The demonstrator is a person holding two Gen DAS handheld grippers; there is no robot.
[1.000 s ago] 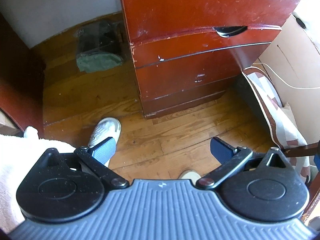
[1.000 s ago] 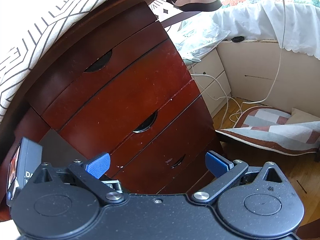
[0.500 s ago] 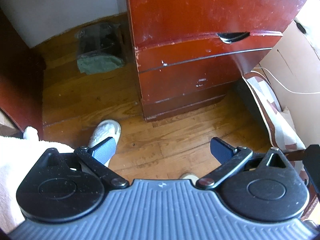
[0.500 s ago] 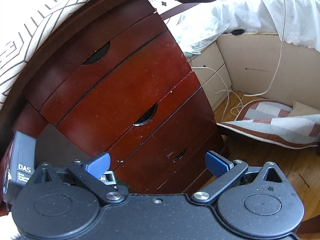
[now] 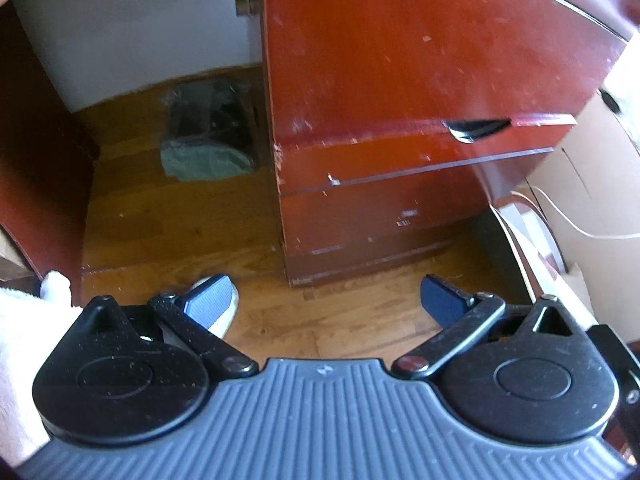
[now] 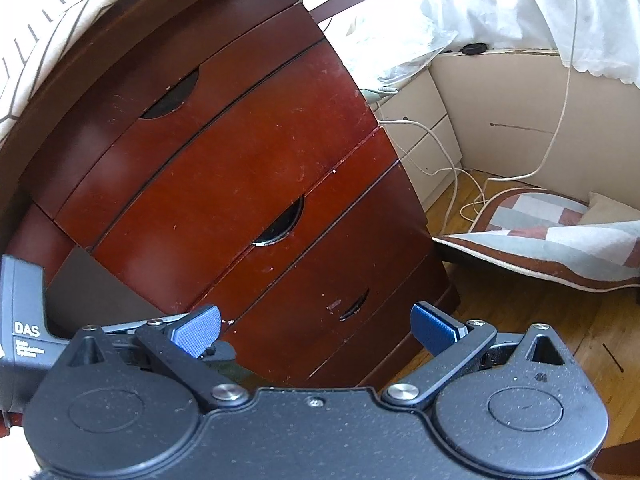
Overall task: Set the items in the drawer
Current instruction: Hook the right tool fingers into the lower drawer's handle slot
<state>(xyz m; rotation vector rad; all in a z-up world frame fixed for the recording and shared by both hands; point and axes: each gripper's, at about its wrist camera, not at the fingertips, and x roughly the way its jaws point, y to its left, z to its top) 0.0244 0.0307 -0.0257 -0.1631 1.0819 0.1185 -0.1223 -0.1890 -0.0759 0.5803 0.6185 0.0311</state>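
A dark red wooden chest of drawers (image 6: 248, 168) fills the right wrist view, all its drawers shut, each with a half-moon cutout handle (image 6: 280, 228). The same chest (image 5: 400, 80) rises ahead in the left wrist view, seen from its lower left corner, with one cutout handle (image 5: 476, 127) showing. My left gripper (image 5: 324, 300) is open over the wooden floor, short of the chest's base, with nothing between its fingers. My right gripper (image 6: 316, 328) is open too and faces the lower drawers. No item for the drawer is in view.
A green-grey bundle in clear plastic (image 5: 208, 148) lies on the floor left of the chest. A white shoe (image 5: 224, 312) shows behind the left finger. A patchwork cushion (image 6: 560, 236), white cables (image 6: 452, 168), cardboard panels (image 6: 500, 120) and a bed lie to the right.
Both grippers have moved closer to the chest, which looks larger now. The left view has swung left to right across the floor. Neither gripper has changed its opening.
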